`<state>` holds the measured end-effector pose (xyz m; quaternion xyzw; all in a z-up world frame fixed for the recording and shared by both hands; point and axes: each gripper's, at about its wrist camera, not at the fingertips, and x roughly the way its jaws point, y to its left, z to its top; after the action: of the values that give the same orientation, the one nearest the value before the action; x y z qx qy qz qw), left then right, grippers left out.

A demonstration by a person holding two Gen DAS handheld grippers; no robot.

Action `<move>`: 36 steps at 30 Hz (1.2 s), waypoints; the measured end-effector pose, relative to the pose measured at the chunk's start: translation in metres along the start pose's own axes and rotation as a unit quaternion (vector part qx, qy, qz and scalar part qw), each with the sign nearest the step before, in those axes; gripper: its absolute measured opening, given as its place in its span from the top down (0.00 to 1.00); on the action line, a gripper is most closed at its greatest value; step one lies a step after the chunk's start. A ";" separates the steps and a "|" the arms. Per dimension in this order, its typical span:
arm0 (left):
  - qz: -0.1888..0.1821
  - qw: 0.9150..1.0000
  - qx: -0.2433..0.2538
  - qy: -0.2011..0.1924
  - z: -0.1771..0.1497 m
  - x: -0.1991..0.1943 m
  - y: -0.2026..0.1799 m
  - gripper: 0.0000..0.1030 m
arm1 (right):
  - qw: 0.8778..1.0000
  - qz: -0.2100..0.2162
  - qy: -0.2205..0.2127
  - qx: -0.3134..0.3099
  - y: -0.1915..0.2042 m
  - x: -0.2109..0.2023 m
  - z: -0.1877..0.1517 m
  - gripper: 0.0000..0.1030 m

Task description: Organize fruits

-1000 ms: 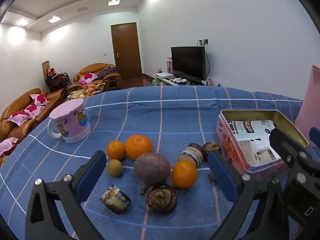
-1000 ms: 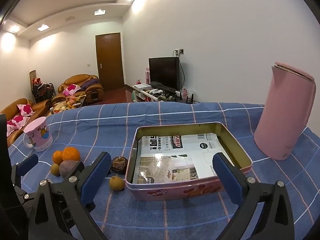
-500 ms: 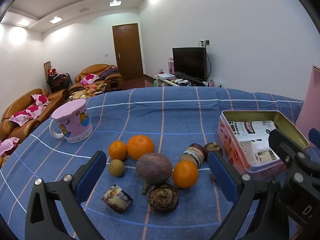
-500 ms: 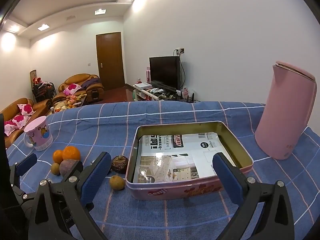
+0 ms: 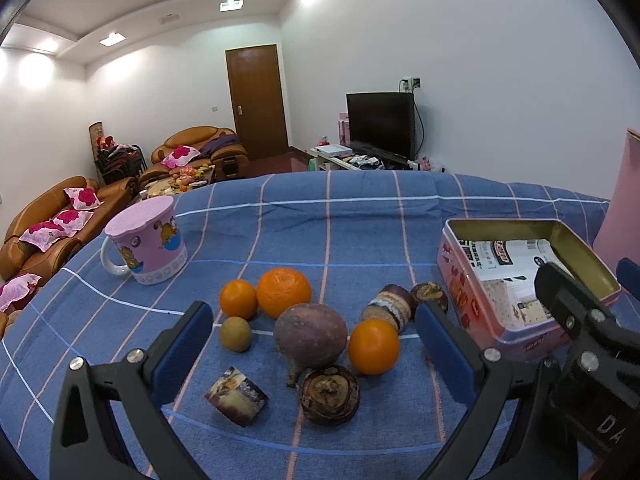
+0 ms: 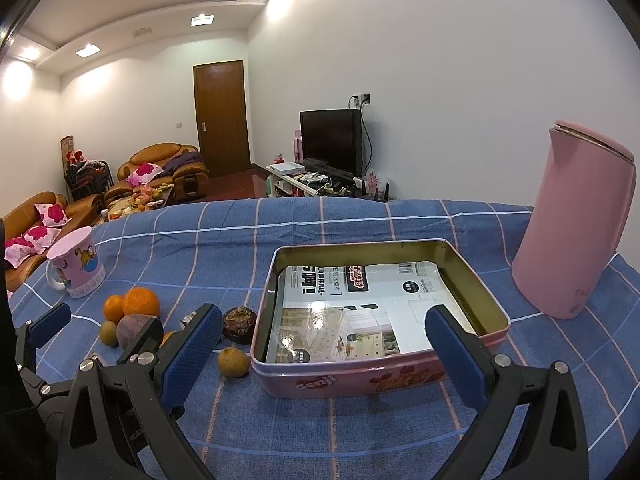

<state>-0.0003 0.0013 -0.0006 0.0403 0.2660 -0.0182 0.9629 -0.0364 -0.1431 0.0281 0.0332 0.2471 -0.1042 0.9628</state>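
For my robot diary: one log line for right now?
left gripper: open, over fruit | right gripper: open, by tin | tin: no fruit

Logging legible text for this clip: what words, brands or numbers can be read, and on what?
"cenji": on the near side wall of the pink tin.
Printed sheet lining the tin: large characters, a red logo and a barcode, all too blurred to read.
Pink mug: cartoon pictures only, no readable words.
Left tool body: partial letters, unreadable.
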 end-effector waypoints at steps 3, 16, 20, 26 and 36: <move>0.000 1.000 -0.001 0.002 0.000 0.001 0.001 0.00 | 1.000 0.000 0.000 0.000 0.000 0.000 0.000 0.01; -0.001 1.000 -0.001 0.003 0.000 0.002 0.000 0.00 | 1.000 0.001 -0.001 0.001 0.000 0.001 0.002 0.01; -0.001 1.000 -0.001 0.003 0.000 0.002 0.000 0.00 | 1.000 0.001 -0.003 0.002 0.000 0.001 0.002 0.01; -0.001 1.000 -0.001 0.003 -0.001 0.002 0.000 0.00 | 1.000 0.002 -0.004 0.002 0.000 0.001 0.001 0.01; -0.001 1.000 -0.001 0.004 -0.001 0.002 0.000 0.00 | 1.000 0.007 -0.009 0.002 0.001 -0.001 0.000 0.01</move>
<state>0.0010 0.0015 -0.0021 0.0389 0.2697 -0.0182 0.9620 -0.0367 -0.1421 0.0284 0.0358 0.2381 -0.0981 0.9656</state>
